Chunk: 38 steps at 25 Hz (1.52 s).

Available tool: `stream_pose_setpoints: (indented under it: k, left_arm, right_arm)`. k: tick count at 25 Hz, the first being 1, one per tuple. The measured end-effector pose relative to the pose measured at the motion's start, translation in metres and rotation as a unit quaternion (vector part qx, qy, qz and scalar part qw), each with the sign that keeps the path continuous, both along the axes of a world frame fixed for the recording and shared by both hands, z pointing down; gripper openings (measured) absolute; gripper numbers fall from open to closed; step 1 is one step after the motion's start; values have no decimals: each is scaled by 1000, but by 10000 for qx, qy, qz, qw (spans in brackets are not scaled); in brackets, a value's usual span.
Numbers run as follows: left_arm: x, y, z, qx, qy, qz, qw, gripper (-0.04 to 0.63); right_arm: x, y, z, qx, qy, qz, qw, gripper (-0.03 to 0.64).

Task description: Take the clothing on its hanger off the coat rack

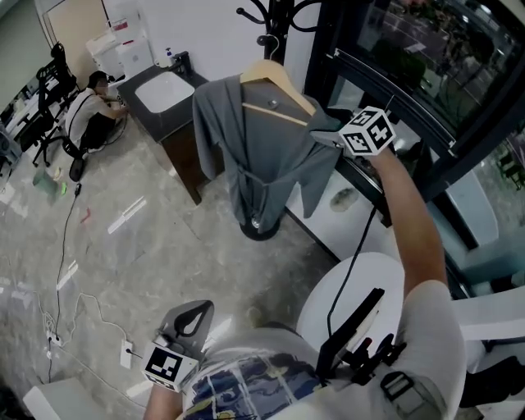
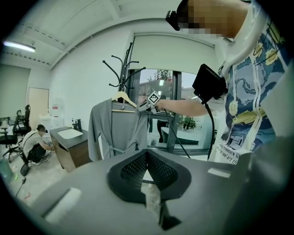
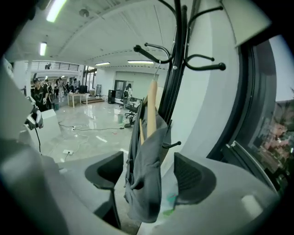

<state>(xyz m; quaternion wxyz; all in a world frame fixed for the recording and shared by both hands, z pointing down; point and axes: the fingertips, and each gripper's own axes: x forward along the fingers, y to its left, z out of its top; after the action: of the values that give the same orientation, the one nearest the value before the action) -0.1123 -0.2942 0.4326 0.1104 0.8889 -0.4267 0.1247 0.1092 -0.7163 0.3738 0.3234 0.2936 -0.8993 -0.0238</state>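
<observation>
A soft, light grey robe (image 1: 262, 148) hangs on a wooden hanger (image 1: 279, 82) hooked to the black coat rack (image 1: 267, 16); the stiff hanger looks the surer hold. The right gripper (image 3: 149, 174) gapes around the robe's shoulder end, unpinched. The left gripper (image 2: 146, 172) is closed and empty, and the white washbasin (image 1: 164, 92) behind appears empty.

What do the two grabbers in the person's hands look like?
Each, the left gripper and the right gripper, is grey with two dark, curved, mesh-patterned pads and carries a cube with black-and-white square markers. A black cable runs from the right one. The person wears a short-sleeved white shirt with a blue print.
</observation>
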Motion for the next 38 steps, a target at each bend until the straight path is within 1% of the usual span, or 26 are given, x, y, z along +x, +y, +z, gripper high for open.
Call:
stream_pose_setpoints:
  k: [3, 5, 7, 9, 10, 11, 12, 13, 14, 18, 20, 24, 30, 35, 38]
  left_arm:
    - [-7, -6, 3, -55, 26, -91, 9999, 3]
    - [-11, -9, 5, -85, 11, -126, 9999, 3]
    - [-16, -13, 6, -98, -6, -153, 9998, 3]
    - [-21, -15, 6, -99, -3, -189, 9998, 3]
    - [-23, -16, 6, -103, -5, -204, 9997, 3]
    - [-25, -16, 6, -107, -11, -210, 9997, 3]
    - [-27, -16, 6, -105, -18, -208, 9997, 3]
    - [-28, -16, 5, -98, -19, -204, 9997, 3]
    - [-29, -15, 5, -92, -10, -208, 9997, 3]
    - [-41, -12, 5, -128, 22, -292, 9995, 3]
    - [-47, -10, 7, -131, 19, -288, 9995, 3]
    - [-52, -6, 7, -95, 41, -182, 9998, 3]
    - [-57, 4, 10, -73, 142, -62, 9999, 3]
    - [-67, 15, 7, -90, 295, -98, 9995, 2]
    - [-74, 26, 11, -54, 307, -63, 9995, 3]
  right_arm:
    - [-16, -17, 10, -472, -30, -228, 9986, 333]
    - [-28, -23, 15, -749, -140, -399, 9963, 333]
    - [-39, -25, 16, -900, -218, -574, 9940, 330]
    - [-49, -25, 16, -910, -230, -745, 9928, 296]
    - [-54, -22, 15, -886, -227, -834, 9923, 236]
    - [-59, -21, 15, -849, -213, -906, 9920, 146]
    - [-62, -20, 14, -799, -191, -939, 9922, 75]
    - [-63, -20, 13, -746, -181, -932, 9927, 26]
    - [-63, -22, 11, -702, -199, -894, 9933, 5]
    - [-61, -23, 0, -604, -443, -648, 9951, 3]
    - [-61, -21, -2, -607, -485, -527, 9956, 3]
    - [-60, -17, -7, -578, -437, -323, 9968, 3]
    - [-56, -6, -34, -364, -357, -146, 9986, 3]
    - [-58, 17, -55, -176, -318, -48, 9993, 3]
    - [-59, 38, -62, -84, -287, 5, 9996, 3]
